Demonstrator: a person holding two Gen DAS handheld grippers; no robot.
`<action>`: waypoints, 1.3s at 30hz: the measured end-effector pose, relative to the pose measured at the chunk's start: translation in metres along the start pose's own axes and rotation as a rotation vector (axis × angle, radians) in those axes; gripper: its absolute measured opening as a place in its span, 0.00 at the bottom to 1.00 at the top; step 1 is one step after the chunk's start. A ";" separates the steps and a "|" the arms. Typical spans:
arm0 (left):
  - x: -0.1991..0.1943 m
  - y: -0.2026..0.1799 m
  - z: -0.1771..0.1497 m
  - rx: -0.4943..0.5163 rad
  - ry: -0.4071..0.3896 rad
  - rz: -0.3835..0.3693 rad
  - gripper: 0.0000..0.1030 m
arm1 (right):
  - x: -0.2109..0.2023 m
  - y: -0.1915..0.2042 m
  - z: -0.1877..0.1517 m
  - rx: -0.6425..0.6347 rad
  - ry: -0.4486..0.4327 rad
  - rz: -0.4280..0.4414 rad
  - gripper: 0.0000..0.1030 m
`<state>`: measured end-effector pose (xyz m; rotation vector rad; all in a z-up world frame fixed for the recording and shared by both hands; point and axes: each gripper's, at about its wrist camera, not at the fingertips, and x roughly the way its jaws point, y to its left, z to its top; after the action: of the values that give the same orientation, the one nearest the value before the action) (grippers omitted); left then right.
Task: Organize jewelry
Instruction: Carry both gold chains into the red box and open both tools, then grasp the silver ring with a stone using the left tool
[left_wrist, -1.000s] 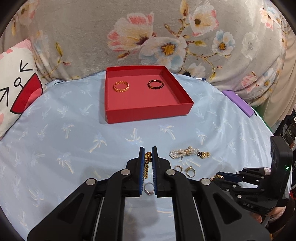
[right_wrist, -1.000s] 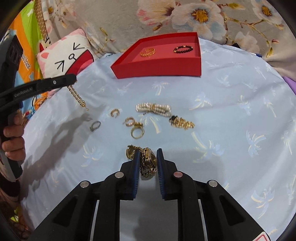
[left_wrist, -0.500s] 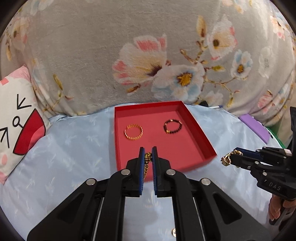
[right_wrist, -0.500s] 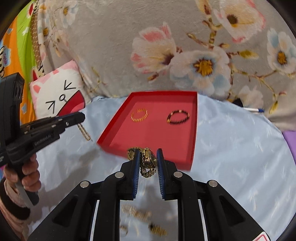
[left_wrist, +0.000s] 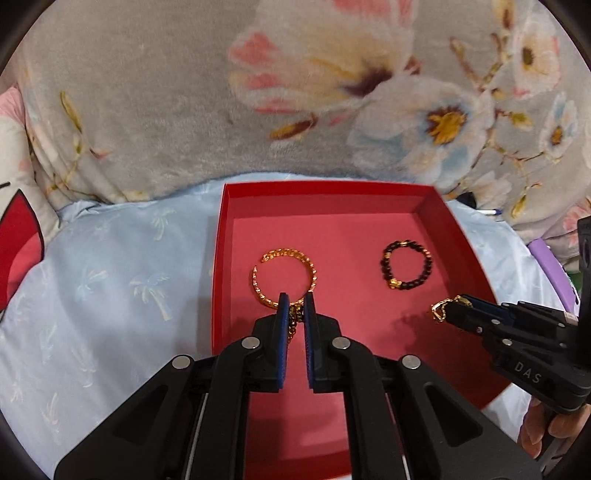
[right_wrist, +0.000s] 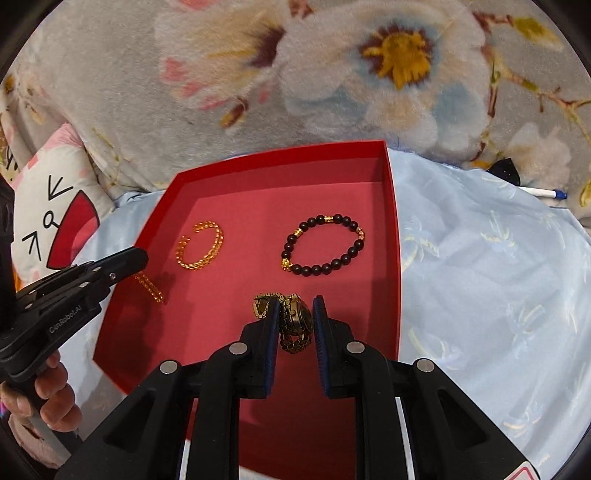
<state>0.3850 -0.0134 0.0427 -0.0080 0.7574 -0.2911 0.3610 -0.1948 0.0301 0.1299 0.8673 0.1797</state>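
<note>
A red tray (left_wrist: 369, 192) (right_wrist: 393, 229) lies on the blue bedsheet. In it are a gold open bangle (left_wrist: 282, 275) (right_wrist: 201, 247) and a dark bead bracelet (left_wrist: 406, 264) (right_wrist: 325, 243). My left gripper (left_wrist: 295, 306) (right_wrist: 138, 264) is shut on a gold chain (left_wrist: 295, 319) (right_wrist: 149, 286) that hangs over the tray's left part. My right gripper (right_wrist: 294, 314) (left_wrist: 448, 308) is shut on a gold watch (right_wrist: 291, 321) (left_wrist: 441, 308) above the tray's front right part.
A grey floral blanket (left_wrist: 295, 92) rises behind the tray. A cat cushion (right_wrist: 55, 206) lies at the left. A pen (right_wrist: 543, 192) and a purple object (left_wrist: 550, 266) lie at the right of the tray.
Both grippers have moved forward from the loose jewelry on the sheet to over the tray, each still holding its piece. The tray now looks much closer.
</note>
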 end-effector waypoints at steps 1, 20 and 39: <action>0.005 0.002 0.000 -0.005 0.006 0.001 0.07 | 0.004 0.000 0.000 -0.003 0.005 -0.002 0.16; -0.039 0.012 -0.018 -0.019 -0.078 0.054 0.53 | -0.054 -0.012 -0.024 0.005 -0.130 0.031 0.34; -0.130 -0.004 -0.175 0.038 0.047 -0.021 0.63 | -0.156 -0.003 -0.196 -0.042 -0.043 0.035 0.36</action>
<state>0.1756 0.0343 0.0037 0.0266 0.7984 -0.3260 0.1125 -0.2221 0.0201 0.1097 0.8182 0.2271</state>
